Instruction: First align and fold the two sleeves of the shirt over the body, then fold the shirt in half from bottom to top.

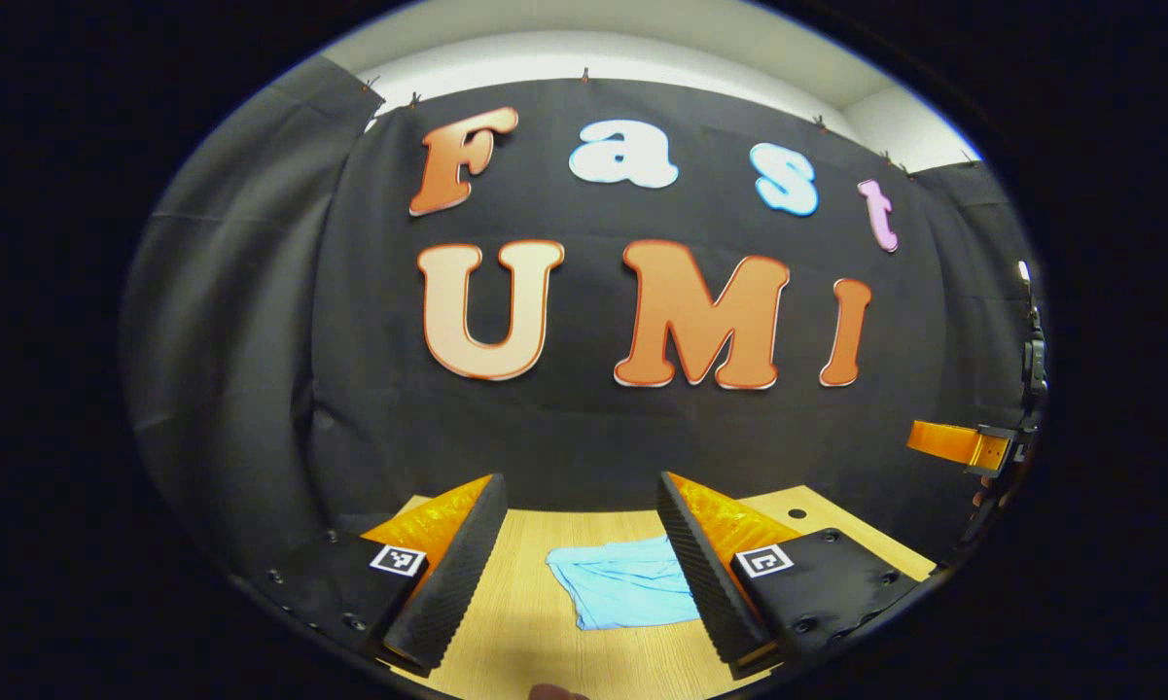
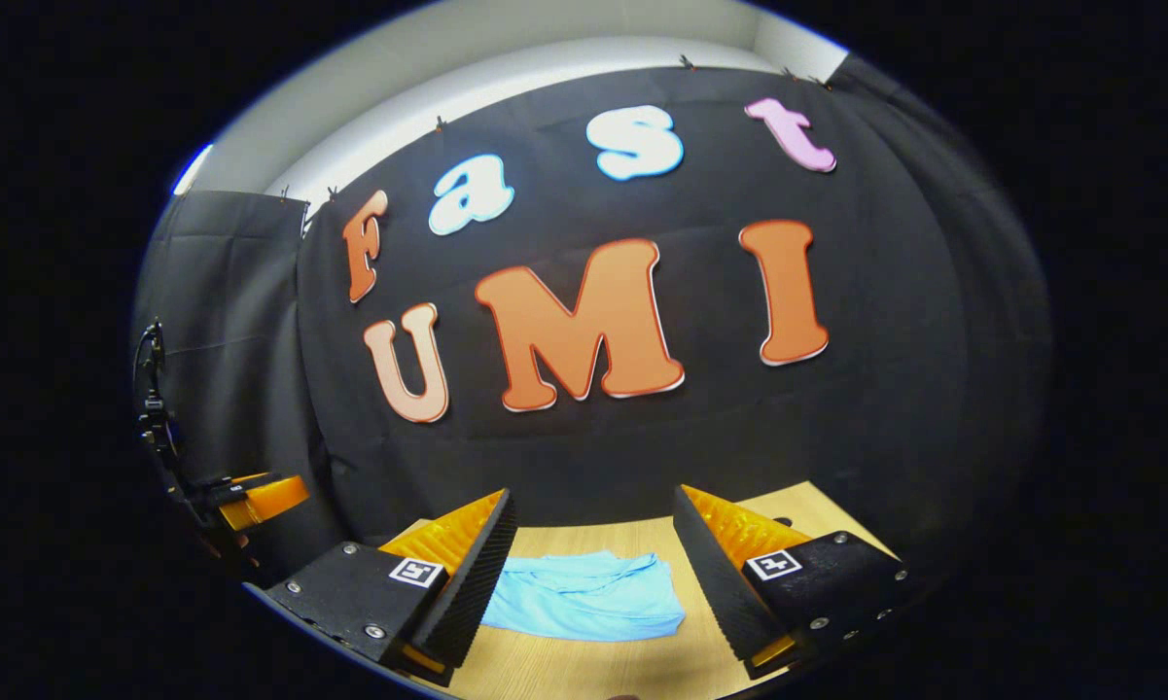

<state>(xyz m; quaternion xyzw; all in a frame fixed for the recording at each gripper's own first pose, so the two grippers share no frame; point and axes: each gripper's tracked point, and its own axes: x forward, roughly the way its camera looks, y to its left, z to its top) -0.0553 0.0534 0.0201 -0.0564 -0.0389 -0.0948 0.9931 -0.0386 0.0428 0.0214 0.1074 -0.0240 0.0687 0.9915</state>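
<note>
A light blue shirt (image 1: 622, 583) lies folded into a small bundle on the wooden table (image 1: 525, 622). In the left gripper view my left gripper (image 1: 579, 559) hangs above the table, open, nothing between its fingers, with the shirt below and toward its right finger. In the right gripper view the same shirt (image 2: 584, 595) lies between and beyond the fingers of my right gripper (image 2: 593, 574), which is open and empty too. The right gripper (image 1: 973, 445) also shows far off at the right edge of the left gripper view, and the left gripper (image 2: 253, 498) at the left edge of the right gripper view.
Black cloth walls close the booth behind and beside the table. A small dark hole (image 1: 796, 512) marks the tabletop near its far right corner. A dark stand with cables (image 2: 151, 408) rises at the left in the right gripper view.
</note>
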